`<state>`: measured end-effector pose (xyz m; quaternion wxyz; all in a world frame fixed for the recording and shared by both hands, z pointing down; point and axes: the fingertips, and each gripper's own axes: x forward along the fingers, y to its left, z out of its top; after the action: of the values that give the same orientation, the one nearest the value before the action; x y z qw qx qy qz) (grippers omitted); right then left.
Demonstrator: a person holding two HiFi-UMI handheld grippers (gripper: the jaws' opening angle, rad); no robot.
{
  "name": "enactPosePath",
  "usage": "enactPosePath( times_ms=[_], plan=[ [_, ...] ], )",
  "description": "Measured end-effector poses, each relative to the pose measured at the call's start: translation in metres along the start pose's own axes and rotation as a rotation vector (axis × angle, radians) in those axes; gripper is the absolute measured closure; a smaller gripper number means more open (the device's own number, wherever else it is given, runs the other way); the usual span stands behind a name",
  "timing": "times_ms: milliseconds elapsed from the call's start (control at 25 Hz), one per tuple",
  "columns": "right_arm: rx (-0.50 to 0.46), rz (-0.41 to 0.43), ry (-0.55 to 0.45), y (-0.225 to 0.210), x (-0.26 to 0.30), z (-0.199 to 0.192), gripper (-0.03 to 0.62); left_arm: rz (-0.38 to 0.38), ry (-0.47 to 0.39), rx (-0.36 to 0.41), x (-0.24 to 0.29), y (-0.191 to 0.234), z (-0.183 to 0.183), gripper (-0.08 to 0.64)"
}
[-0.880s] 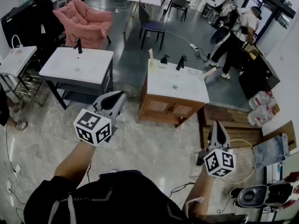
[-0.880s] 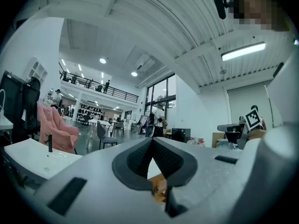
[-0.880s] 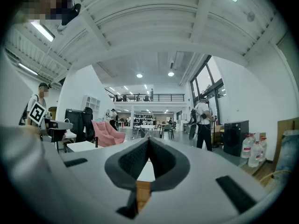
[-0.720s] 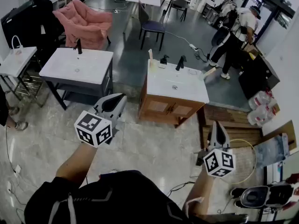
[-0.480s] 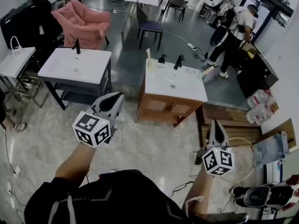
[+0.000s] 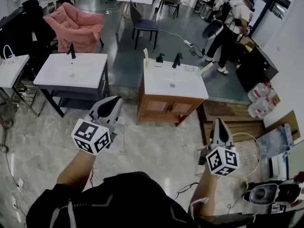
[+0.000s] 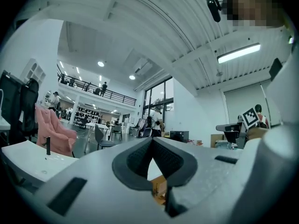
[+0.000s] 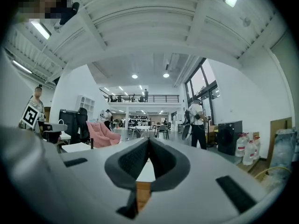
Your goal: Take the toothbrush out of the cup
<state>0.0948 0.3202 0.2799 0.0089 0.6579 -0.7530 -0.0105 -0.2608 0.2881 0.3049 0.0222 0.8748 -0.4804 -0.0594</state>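
A wooden vanity with a white sink top stands ahead on the floor. At its back left corner a small pale cup holds something upright, too small to make out. A black faucet rises behind the basin. My left gripper is shut and empty, held level, short of the vanity's left front. My right gripper is also shut and empty, held level by the vanity's right front corner. Both are well apart from the cup.
A second white sink table stands to the left, with a pink armchair behind it. A dark chair and a person are further back. Wooden boards, water bottles and a yellow hose lie at right.
The room has slid a little to the left in the head view. Both grippers stay shut and in about the same place in the picture.
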Motion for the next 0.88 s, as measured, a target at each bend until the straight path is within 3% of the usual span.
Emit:
enactPosePath(
  times_ms=[400,640,880],
  plan=[
    [0.022,-0.047,0.019,0.017,0.007,-0.019,0.588,-0.084,0.008,-0.018,0.009,0.016,-0.016,0.557],
    [0.034,0.018,-0.014,0.004,0.056,-0.022,0.588,-0.029,0.02,-0.007,0.041,0.03,-0.025,0.557],
    [0.033,0.072,-0.024,-0.045,0.121,-0.023,0.588,0.03,0.002,0.019,0.108,0.033,-0.023,0.557]
  ],
)
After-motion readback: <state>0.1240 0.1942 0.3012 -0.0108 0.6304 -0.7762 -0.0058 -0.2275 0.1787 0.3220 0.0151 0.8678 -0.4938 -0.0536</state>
